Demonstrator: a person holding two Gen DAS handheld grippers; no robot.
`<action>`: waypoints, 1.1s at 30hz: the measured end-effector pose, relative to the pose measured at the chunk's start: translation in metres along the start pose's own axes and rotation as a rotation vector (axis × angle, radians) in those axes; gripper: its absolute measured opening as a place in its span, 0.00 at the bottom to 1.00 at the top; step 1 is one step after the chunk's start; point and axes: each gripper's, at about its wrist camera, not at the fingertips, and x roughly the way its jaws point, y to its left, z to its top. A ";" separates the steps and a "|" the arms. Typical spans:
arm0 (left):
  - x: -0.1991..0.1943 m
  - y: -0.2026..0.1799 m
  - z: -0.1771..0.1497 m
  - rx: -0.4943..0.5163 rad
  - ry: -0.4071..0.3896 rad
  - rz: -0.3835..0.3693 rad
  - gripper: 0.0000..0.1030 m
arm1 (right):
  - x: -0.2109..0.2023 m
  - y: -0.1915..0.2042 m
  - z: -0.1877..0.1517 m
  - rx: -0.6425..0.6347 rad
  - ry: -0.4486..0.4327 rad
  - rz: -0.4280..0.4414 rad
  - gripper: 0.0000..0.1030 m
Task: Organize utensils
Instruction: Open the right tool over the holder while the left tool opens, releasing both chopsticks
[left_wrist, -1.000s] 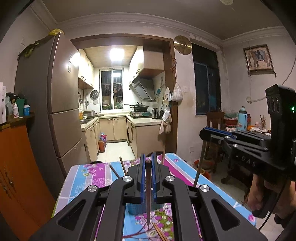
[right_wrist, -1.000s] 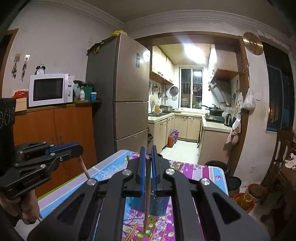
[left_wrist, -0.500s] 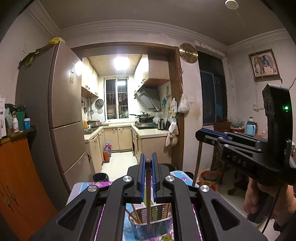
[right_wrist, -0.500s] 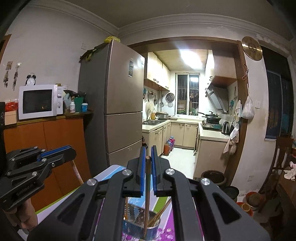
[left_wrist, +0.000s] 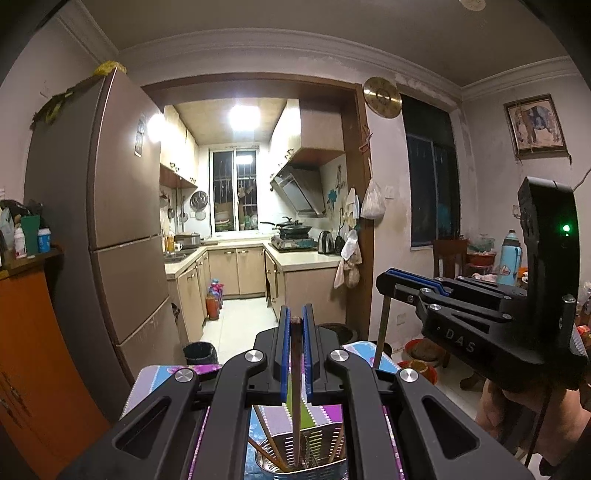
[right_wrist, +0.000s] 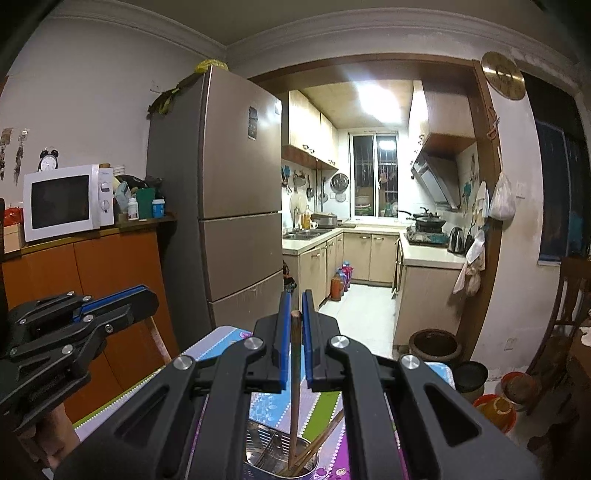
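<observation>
While seemingly over holder (left_wrist: 303, 452), gripped chopsticks (left_wrist: 295, 387).

Table (left_wrist: 162, 376), covered with a flowered, striped cloth (right_wrist: 325, 406); on it, one perforated metal utensil holder (left_wrist: 325, 443) containing chopsticks (right_wrist: 325, 441).

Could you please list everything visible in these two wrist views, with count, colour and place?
Chopstick holder: one, metal, on the table below the tongs, chopsticks inside.
Table: one, floral purple and blue cloth.
Fridge: one, brown-grey, left of the kitchen doorway.
Microwave: one, white, on the orange cabinet.
Kettle: one, silver, kitchen counter.
Wall clock: one, gold, beside the doorway.
Left tongs: shut on a brown chopstick over the holder.
Right tongs: shut on another brown chopstick, tip in the holder.
</observation>
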 end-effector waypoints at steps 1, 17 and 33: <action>0.005 0.002 -0.003 -0.005 0.007 0.000 0.07 | 0.004 -0.001 -0.003 0.000 0.007 0.001 0.05; 0.066 0.023 -0.035 -0.035 0.087 -0.009 0.07 | 0.049 -0.007 -0.040 0.011 0.104 0.006 0.05; 0.090 0.039 -0.048 -0.063 0.116 0.032 0.08 | 0.056 -0.014 -0.043 0.006 0.068 -0.021 0.37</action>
